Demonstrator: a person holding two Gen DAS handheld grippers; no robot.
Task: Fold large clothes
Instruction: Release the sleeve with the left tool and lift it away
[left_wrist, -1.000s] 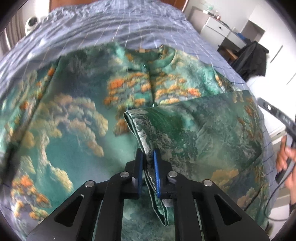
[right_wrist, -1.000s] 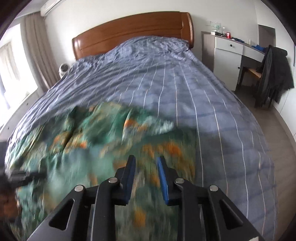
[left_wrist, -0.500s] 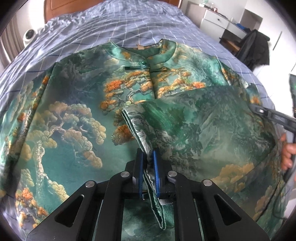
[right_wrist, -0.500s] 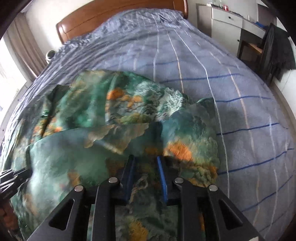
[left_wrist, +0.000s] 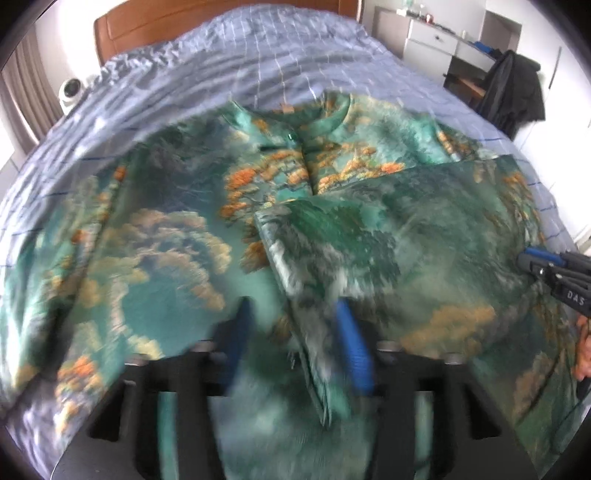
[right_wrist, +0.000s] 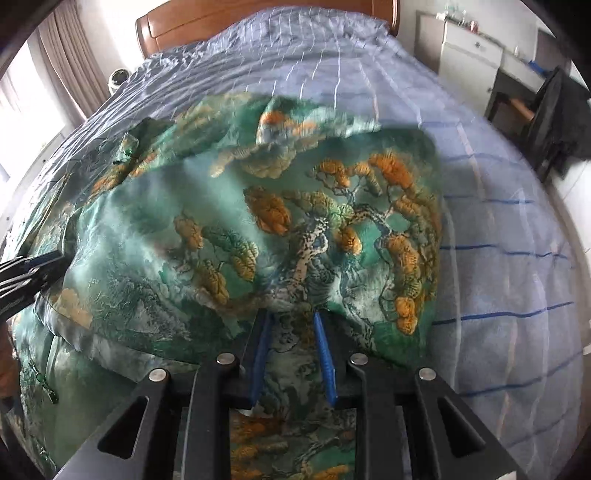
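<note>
Lying spread across the bed (left_wrist: 229, 62), the green garment (left_wrist: 177, 236) with orange pine and cloud print covers most of the blue checked bedspread, its collar (left_wrist: 332, 114) at 12 o'clock toward the wooden headboard (left_wrist: 155, 26). From the left wrist view, going left to right: a small white device (left_wrist: 72, 92) sits at 10 o'clock beside the bed; the flat body of the garment fills 9 o'clock; a folded-over panel (left_wrist: 388, 240) lies across the middle and out to 3 o'clock. The left gripper (left_wrist: 295, 332) at 6 o'clock is blurred, its fingers having just been opening; they stand released, with the panel's folded edge lying loose between them. The right gripper (left_wrist: 543, 266) enters at 3 o'clock over the panel. A dark coat (left_wrist: 513, 88) hangs by a white desk (left_wrist: 439, 40) at 1 o'clock. In the right wrist view the right gripper (right_wrist: 293, 354) at 6 o'clock has its blue fingers (right_wrist: 325, 362) clenched on a bunch of the garment (right_wrist: 295, 229).
</note>
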